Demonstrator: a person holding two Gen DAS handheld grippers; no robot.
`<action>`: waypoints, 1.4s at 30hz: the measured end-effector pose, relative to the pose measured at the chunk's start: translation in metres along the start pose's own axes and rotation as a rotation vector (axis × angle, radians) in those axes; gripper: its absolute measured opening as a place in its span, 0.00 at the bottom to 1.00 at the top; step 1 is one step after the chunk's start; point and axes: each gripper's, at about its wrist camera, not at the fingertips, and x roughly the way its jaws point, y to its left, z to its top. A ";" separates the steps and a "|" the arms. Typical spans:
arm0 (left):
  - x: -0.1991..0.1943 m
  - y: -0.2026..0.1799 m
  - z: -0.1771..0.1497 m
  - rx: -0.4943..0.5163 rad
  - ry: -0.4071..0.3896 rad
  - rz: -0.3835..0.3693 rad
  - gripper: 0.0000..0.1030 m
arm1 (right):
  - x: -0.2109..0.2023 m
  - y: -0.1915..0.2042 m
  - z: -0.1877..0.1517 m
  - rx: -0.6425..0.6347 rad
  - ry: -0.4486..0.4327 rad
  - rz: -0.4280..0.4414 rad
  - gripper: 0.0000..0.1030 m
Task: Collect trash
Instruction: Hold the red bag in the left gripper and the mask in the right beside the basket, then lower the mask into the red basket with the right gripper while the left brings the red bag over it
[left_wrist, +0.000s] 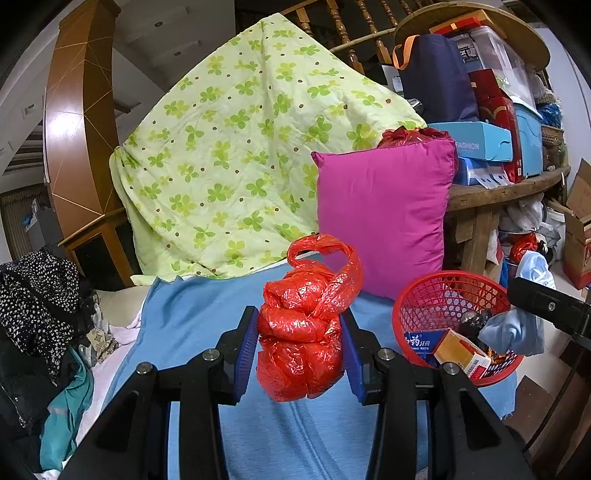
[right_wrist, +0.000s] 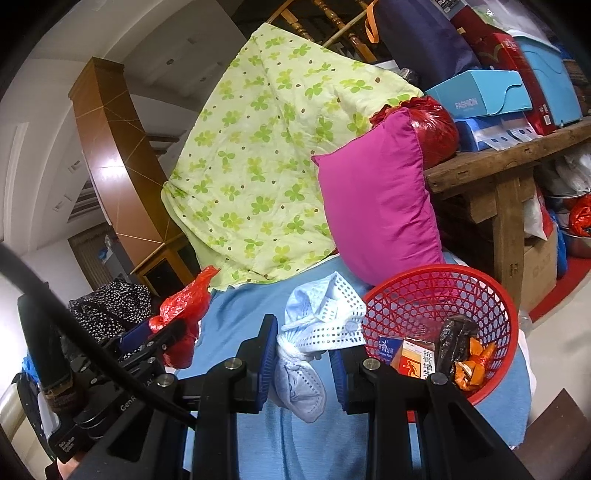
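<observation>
Both wrist views face pillow (left_wrist: 384, 210) — close, side-by-side.

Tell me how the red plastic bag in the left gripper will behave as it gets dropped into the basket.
The red plastic bag looks crumpled and knotted, so it probably weighs little and squashes easily. Its glossy film may slip between the pads. Being soft, it should settle in the red basket rather than roll.

Left gripper (left_wrist: 301, 345): pointed forward and slightly down, jaws part-way closed, both blue pads pressed against a knotted red plastic bag (left_wrist: 306, 325) that hangs between them.

Right gripper (right_wrist: 304, 360): same forward, slightly downward pose, jaws drawn closer, clamping a pale blue perforated cloth (right_wrist: 314, 332).

In the left wrist view the right gripper enters at the far right edge; in the right wrist view the left gripper sits near left.
</observation>
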 end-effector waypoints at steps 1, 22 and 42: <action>0.000 0.001 0.000 -0.001 0.001 -0.002 0.43 | 0.000 -0.001 0.000 0.000 0.000 -0.001 0.29; 0.018 -0.026 0.005 0.014 0.013 -0.043 0.43 | -0.001 -0.024 0.002 0.028 0.002 -0.041 0.29; 0.039 -0.043 0.022 0.034 0.012 -0.075 0.43 | 0.013 -0.039 0.016 0.039 -0.002 -0.076 0.29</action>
